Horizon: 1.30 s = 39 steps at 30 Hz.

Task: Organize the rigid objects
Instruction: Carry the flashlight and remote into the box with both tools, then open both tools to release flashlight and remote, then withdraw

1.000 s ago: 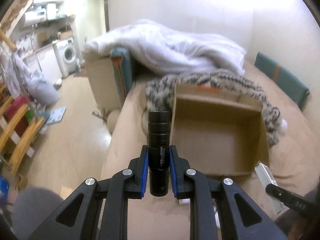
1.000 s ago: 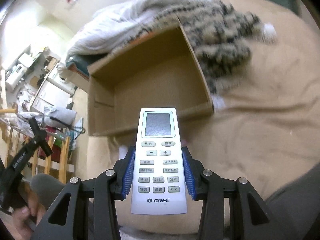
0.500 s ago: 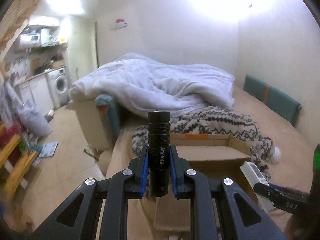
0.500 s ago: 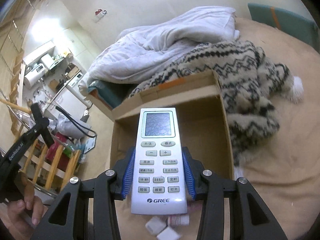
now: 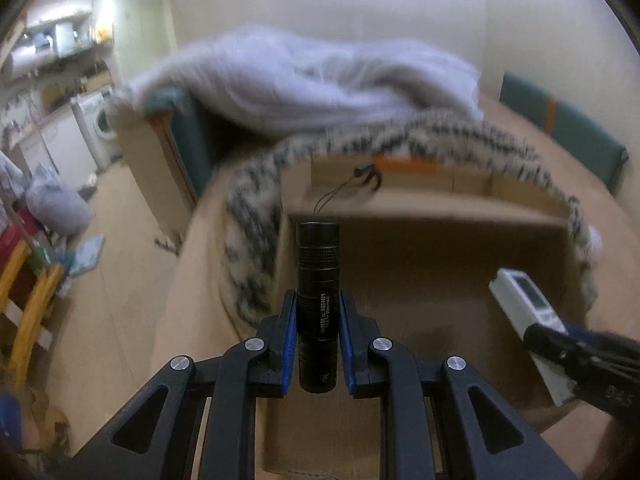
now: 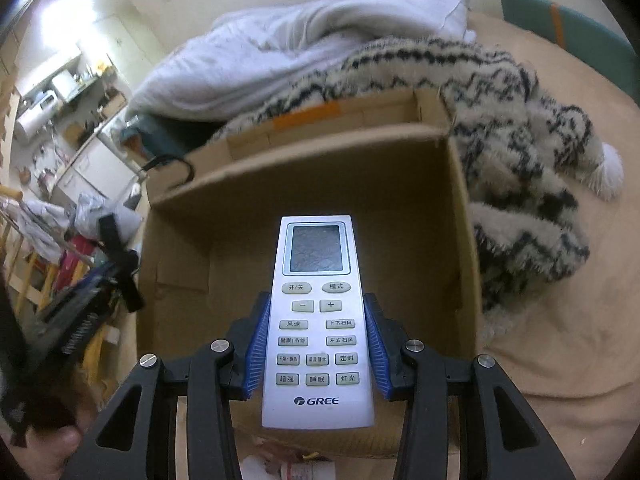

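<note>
My left gripper (image 5: 318, 300) is shut on a small black flashlight (image 5: 318, 280), held upright over the near left part of an open cardboard box (image 5: 424, 216). Its thin black wrist strap (image 5: 352, 186) hangs off the far tip. My right gripper (image 6: 318, 320) is shut on a white GREE remote control (image 6: 318, 320), held over the box's inside (image 6: 400, 216). The remote and right gripper also show at the right in the left wrist view (image 5: 528, 312). The left gripper shows blurred at the left in the right wrist view (image 6: 92, 300).
The box sits on a tan bed (image 6: 560, 340). A black-and-white knitted blanket (image 6: 520, 184) wraps its far and right sides, a white duvet (image 6: 300, 48) lies behind. Small white items (image 6: 288, 470) lie by the box's near edge. Floor and furniture (image 5: 60, 208) lie left.
Both grippers have moved forward and tilted down over the open box. Each keeps hold of its object.
</note>
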Available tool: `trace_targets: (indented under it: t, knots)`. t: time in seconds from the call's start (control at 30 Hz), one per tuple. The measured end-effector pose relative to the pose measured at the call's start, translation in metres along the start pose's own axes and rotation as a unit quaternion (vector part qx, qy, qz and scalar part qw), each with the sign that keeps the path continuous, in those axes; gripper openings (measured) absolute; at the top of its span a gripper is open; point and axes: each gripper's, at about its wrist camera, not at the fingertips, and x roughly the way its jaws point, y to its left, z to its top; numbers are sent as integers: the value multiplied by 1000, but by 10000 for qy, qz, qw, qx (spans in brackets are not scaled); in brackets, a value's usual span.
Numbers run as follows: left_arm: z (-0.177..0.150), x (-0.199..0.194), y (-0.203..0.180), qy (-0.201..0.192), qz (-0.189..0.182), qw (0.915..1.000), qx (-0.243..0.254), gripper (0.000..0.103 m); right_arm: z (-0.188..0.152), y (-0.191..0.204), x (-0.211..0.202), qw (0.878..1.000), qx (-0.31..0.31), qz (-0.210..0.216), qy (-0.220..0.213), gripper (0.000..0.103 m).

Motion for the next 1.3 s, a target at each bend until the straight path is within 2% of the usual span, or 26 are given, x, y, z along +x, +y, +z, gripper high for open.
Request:
trace_targets:
  t: [0.2,0.47,0.8,1.07,1.17,1.23,1.3]
  knots:
    - [-17,30,-10,479,-11,9987,193,17,-3,-8,23,9985,245,223,431,46]
    - [-25,49,-9,984,-38,9951,84,17,-5,-10,31,9985,124,-204,490,46]
    - [-29,49,-16,1049,-84,9940,297,17,-3,-8,41,9979,75,-376,514,46]
    - [-26,43,-16,994,-190,9943,325,19,-3,-8,41,9980,180,-305,525,48]
    - [-27,45,-14,1132,-326,9928,235,36,-1,-11,31,9989,309,-90,336,54]
    - [-26,43,-13,1099,-394,9930,158,56,0,-8,26,9994,271,-29,214,59]
    - [-24,38,-11,1002,-471,9938,122,61,1,-6,23,9996,235,-47,145,65]
